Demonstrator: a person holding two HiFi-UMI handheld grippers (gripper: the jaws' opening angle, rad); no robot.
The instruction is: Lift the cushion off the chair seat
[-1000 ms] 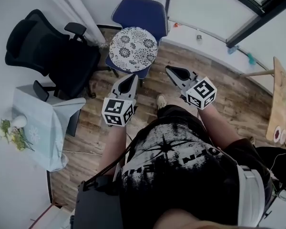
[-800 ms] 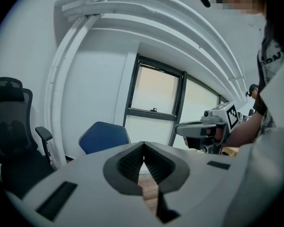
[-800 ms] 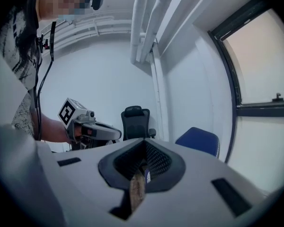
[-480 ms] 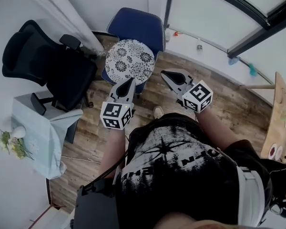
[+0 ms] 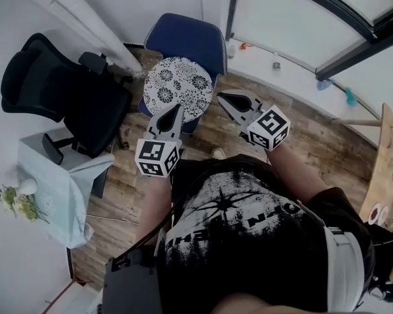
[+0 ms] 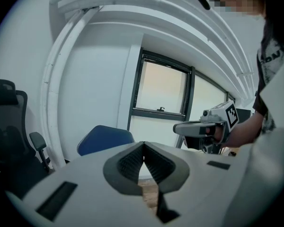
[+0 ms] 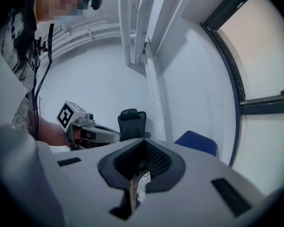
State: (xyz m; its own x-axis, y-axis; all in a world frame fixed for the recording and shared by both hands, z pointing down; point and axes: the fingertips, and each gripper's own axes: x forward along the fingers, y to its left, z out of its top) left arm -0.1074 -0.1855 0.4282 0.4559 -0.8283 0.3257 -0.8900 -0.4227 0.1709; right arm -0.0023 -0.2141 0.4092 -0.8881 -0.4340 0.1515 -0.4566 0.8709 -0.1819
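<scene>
A round white cushion with a black floral print (image 5: 177, 85) lies on the seat of a blue chair (image 5: 188, 39) against the wall. My left gripper (image 5: 177, 106) is shut and empty, its tip over the cushion's near edge. To its right, my right gripper (image 5: 220, 96) is also shut and empty, just beside the cushion's right rim. In the left gripper view the closed jaws (image 6: 143, 144) point at the blue chair back (image 6: 104, 136). Through the gap below the right gripper's (image 7: 143, 143) closed jaws a sliver of the cushion (image 7: 141, 185) shows.
A black office chair (image 5: 65, 90) stands left of the blue chair. Nearer left is a small table under a pale cloth (image 5: 62, 175) with flowers (image 5: 16, 198). A wooden table (image 5: 388, 169) sits at the right edge. The floor is wood planks (image 5: 314, 136).
Both grippers have moved forward together toward the blue chair; their tips now reach the cushion's near edge. Both stayed shut.
</scene>
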